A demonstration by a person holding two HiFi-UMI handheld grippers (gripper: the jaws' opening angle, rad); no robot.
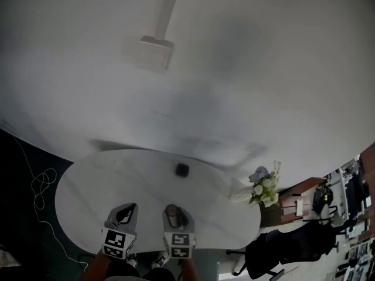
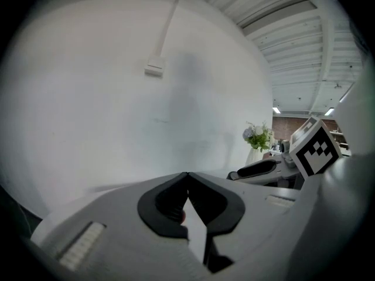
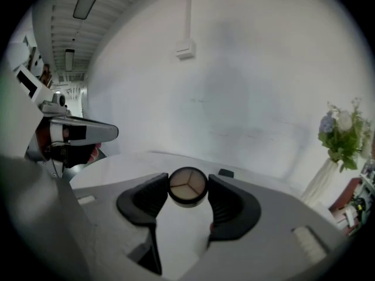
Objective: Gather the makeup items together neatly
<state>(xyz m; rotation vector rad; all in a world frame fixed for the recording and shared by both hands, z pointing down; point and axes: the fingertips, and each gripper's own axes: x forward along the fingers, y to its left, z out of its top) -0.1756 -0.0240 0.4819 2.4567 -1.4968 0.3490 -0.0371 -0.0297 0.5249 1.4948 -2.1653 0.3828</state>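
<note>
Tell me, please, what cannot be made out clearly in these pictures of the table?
- Small dark thing on the table: too small to name in the head view and the right gripper view.
- Round compact in the right tongs: sides covered by the pads, right gripper view.
- Table's near rim: partly hidden behind left tongs and right tongs, head view.

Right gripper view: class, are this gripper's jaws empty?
No, the right gripper has its jaws pressed on either side of a round compact with a three-part pan.

Compact [image 3: 187,187] between right gripper [image 1: 174,212] jaws, over table [image 1: 105,180] near edge; small case [image 1: 182,170] beyond, mid-table; flowers [image 1: 265,187] right.
</note>
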